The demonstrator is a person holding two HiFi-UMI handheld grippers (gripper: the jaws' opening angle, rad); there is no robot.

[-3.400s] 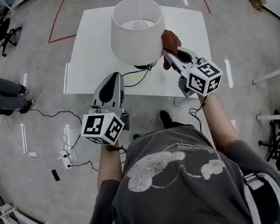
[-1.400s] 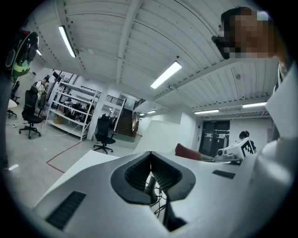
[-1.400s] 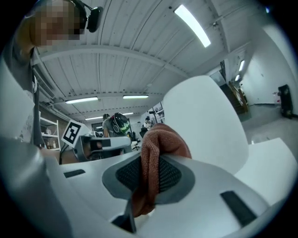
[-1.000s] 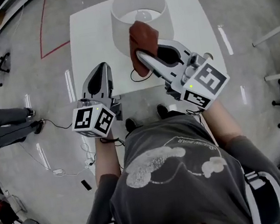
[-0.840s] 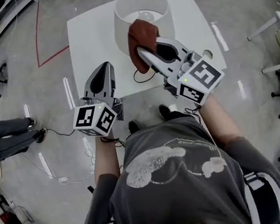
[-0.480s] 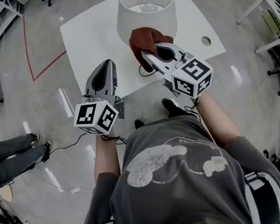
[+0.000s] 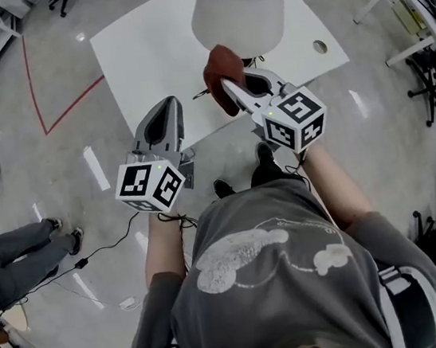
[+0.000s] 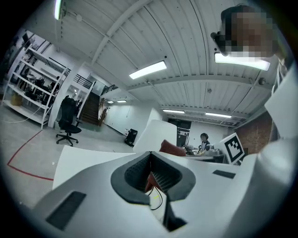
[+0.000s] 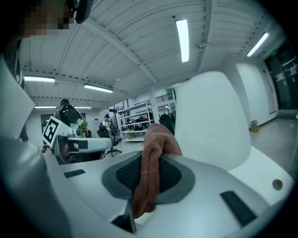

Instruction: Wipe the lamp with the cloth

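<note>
The lamp point(image 7: 239, 9) stands on the white desk point(image 7: 144, 51). The rust-brown cloth point(image 7: 220, 76), clamped in the closed right claw point(image 7: 231, 87), has slid from the shade's near face to just under its lower rim, so that stroke looks finished, with other sides likely left. The left claw point(image 7: 167, 108) hangs closed and empty near the desk's edge, and no writing is legible, only square markers.

A white table point(image 7: 144, 51) on the grey floor point(image 7: 66, 182) bears the lamp point(image 7: 239, 5); a round hole point(image 7: 320, 47) near one corner
</note>
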